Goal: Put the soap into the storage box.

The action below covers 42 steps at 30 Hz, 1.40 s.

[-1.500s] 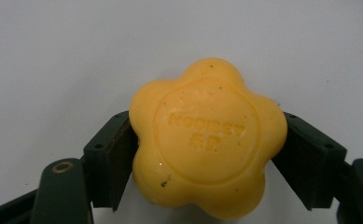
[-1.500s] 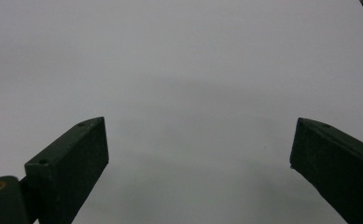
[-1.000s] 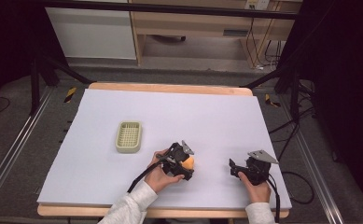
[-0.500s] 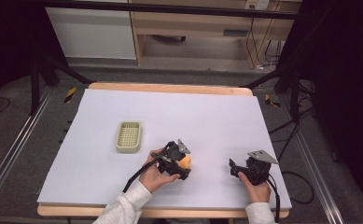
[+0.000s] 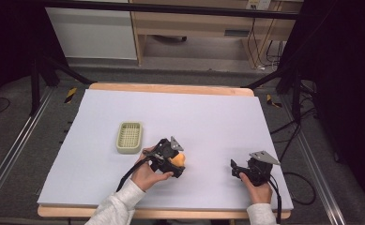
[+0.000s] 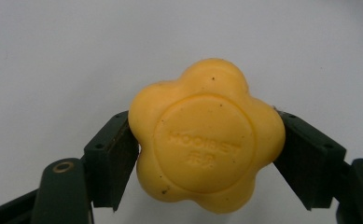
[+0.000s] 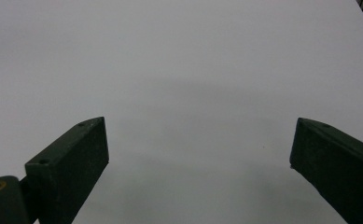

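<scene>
Left gripper (image 6: pixel 207 154) clamps the yellow flower-shaped soap bar (image 6: pixel 206 143) near the front of the white table (image 5: pixel 217 117), right gripper (image 7: pixel 200 158) gapes idle, and next likely comes a carry to the pale green slotted soap dish (image 5: pixel 129 137).

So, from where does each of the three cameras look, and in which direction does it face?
High view: above the person's side, facing forward and down on the table; shows both forearms, left gripper, right gripper, a basket.
Left gripper view: rides on the left gripper, looks along its fingers, which clamp the yellow soap.
Right gripper view: rides on the right gripper; its open fingers face bare table.
Shared: high and left gripper views both show the soap.
</scene>
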Tool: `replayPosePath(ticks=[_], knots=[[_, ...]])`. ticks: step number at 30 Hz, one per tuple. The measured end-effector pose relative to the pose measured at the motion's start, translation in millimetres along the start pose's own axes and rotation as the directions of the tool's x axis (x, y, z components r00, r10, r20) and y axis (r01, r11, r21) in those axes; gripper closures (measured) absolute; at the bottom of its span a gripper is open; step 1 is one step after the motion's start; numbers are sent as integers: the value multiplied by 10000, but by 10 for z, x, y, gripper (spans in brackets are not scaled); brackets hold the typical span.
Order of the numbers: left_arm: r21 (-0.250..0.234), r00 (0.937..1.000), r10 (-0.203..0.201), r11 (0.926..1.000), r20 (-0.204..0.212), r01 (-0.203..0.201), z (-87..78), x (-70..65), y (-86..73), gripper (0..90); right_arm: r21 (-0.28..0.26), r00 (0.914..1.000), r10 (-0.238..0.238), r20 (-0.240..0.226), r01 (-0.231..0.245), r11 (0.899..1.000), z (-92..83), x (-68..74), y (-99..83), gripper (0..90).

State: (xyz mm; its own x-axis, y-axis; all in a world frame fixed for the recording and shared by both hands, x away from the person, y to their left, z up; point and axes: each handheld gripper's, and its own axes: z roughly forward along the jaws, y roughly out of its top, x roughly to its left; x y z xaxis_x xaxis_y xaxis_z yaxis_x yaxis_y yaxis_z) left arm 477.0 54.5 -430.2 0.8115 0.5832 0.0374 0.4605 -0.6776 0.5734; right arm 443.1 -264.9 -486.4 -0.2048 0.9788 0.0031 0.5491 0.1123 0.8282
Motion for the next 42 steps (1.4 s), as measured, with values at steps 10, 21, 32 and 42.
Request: replayPosePath(ticks=[10,21,32,42], knots=[[-97,9999,-94,9999,-104,93,-105,75,-31,258,2,10000,-22,21,22,10000,3,0,-1,50],[-163,9994,-218,9996,-283,213,-241,190,-69,258,-13,10000,-1,27,1,10000,-2,0,-1,50],[-265,9973,-580,9980,-446,568,-332,337,-133,258,0,10000,-7,26,7,10000,2,2,-2,50],[-335,9930,-950,9951,-699,928,-426,502,-218,259,13,10000,-5,27,5,10000,3,2,-1,50]])
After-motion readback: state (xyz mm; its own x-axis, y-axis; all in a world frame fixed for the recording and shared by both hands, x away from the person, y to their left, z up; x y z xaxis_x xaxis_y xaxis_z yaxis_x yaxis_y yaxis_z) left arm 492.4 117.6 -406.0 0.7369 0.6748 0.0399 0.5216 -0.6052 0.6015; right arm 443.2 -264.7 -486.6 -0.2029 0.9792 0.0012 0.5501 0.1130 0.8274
